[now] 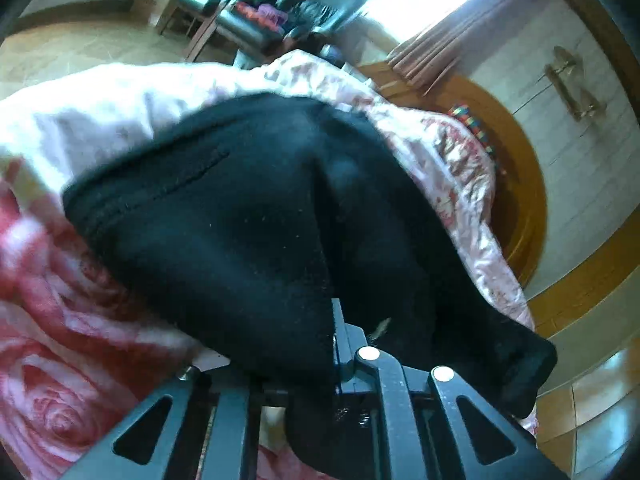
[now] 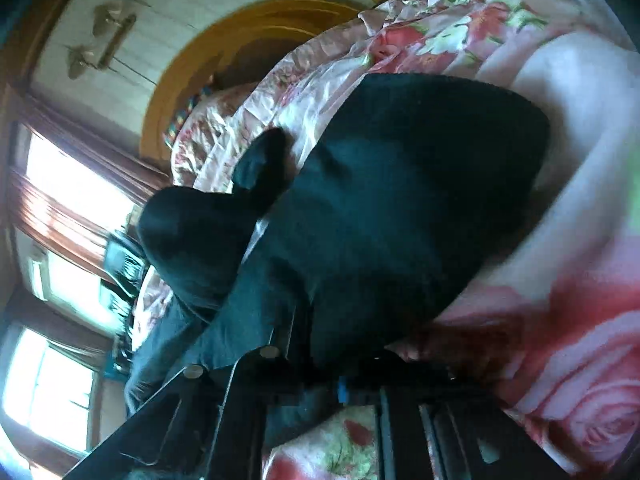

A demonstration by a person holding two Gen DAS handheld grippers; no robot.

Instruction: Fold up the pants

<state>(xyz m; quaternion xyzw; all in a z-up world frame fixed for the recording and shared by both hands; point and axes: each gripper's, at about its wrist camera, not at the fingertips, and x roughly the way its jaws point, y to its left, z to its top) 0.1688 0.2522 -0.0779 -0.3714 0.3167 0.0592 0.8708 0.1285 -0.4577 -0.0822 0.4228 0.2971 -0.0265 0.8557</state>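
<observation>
The black pants (image 1: 224, 216) lie bunched on a bed with a pink rose-print blanket (image 1: 52, 320). My left gripper (image 1: 332, 344) is shut on a fold of the pants; the cloth drapes over its fingers and hides the tips. In the right wrist view the pants (image 2: 400, 200) fill the middle, and one leg end (image 2: 260, 164) sticks up at the left. My right gripper (image 2: 320, 360) is shut on the pants' near edge, with its fingertips buried in the cloth.
A floral quilt (image 1: 452, 156) lies crumpled behind the pants. A wooden headboard (image 1: 524, 184) stands behind it against a white wall. Black chairs (image 1: 320, 4) and a bright curtained window (image 1: 432, 4) are beyond the bed. The window (image 2: 60, 184) also shows at left in the right wrist view.
</observation>
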